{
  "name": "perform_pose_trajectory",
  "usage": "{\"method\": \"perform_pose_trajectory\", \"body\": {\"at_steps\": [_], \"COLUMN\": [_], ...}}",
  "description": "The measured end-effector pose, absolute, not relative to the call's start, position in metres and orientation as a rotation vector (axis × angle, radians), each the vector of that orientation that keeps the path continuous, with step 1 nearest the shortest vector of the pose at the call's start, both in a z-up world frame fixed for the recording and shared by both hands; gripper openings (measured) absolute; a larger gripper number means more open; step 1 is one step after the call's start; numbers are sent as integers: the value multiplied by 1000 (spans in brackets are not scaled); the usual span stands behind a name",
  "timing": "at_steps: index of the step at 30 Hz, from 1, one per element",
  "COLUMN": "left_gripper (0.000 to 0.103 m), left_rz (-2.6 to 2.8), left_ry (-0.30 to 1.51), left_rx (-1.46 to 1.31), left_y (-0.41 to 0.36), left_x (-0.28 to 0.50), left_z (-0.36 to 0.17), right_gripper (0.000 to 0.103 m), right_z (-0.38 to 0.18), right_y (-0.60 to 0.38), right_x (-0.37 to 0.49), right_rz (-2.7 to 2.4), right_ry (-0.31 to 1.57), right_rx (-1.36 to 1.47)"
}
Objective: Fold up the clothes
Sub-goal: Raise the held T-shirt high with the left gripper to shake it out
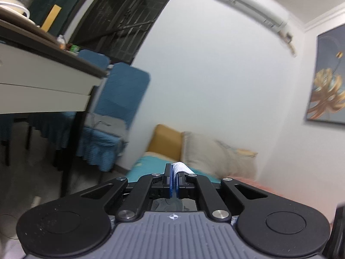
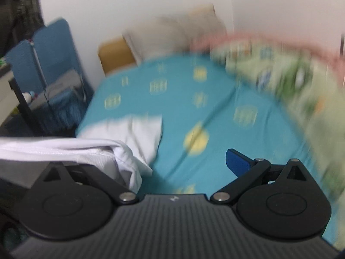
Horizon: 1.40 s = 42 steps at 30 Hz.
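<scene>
The left tool (image 1: 174, 180) is clamped narrow on a ribbed white hem of the white garment (image 1: 182, 168), which pokes up between its blue pads. It points nearly level toward the wall, so the grip looks meant to lift that edge clear of the bed (image 1: 148, 166) for a fold. The rest of the cloth is hidden beneath the tool body in that view.

In the right wrist view, much blurred, the white garment (image 2: 120, 142) lies at the near left corner of the bed (image 2: 194, 99), bunched and draped, with part of it stretched sideways across the left of the picture. It covers the right tool's (image 2: 172, 168) left finger. The right finger with its blue pad (image 2: 237, 161) stands far out over the bare teal sheet, so this tool is spread wide and appears to grip nothing. Whether the hidden finger touches the cloth I cannot tell.

A likely reading is that the left tool anchors one edge while the right gets ready to take another. A green patterned quilt (image 2: 280, 75) lies at the bed's far right corner, well apart from the garment.
</scene>
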<state>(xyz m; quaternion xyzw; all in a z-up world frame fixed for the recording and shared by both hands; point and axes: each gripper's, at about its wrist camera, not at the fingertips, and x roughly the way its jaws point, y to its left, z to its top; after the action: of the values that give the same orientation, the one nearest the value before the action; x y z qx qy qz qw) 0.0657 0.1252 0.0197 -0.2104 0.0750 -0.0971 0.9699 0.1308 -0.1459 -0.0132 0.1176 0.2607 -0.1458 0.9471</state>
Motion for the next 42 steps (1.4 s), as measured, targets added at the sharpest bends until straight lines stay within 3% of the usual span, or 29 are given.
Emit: {"method": "perform_pose_trajectory", "body": {"at_steps": [5,8,18,22,31,33,37,42], "left_gripper": [3,3,4,4,25,31,32,43], "left_rz": [-306,-335,-345,-351,-329,-323,-342,-273], "left_ry": [79,99,446,554,768,789,804,776], "left_rx": [-386,-332,-173,-109,89,174,268,256], "left_y": [111,98,49,34,-4,-17,-33,-31], "left_x": [31,23,63,79,104,104,102,110], "left_z": [43,43,-26,-56,-117,-128,-144,-149], "right_gripper": [103,103,103,103,103,103,103,103], "right_z": [63,72,-46,-69,-87,-86,-82,-79], "right_y": [-176,-189,-227,-236,-246,-248,-251,-252], "right_x": [99,82,82,91,99,100,98,93], "right_rz": [-277,-259,-211,-186,-158,-163,-168,-145], "right_ry": [316,267,564,624,655,640,610,588], "right_rx": [100,54,230,315,391,388,378,375]}}
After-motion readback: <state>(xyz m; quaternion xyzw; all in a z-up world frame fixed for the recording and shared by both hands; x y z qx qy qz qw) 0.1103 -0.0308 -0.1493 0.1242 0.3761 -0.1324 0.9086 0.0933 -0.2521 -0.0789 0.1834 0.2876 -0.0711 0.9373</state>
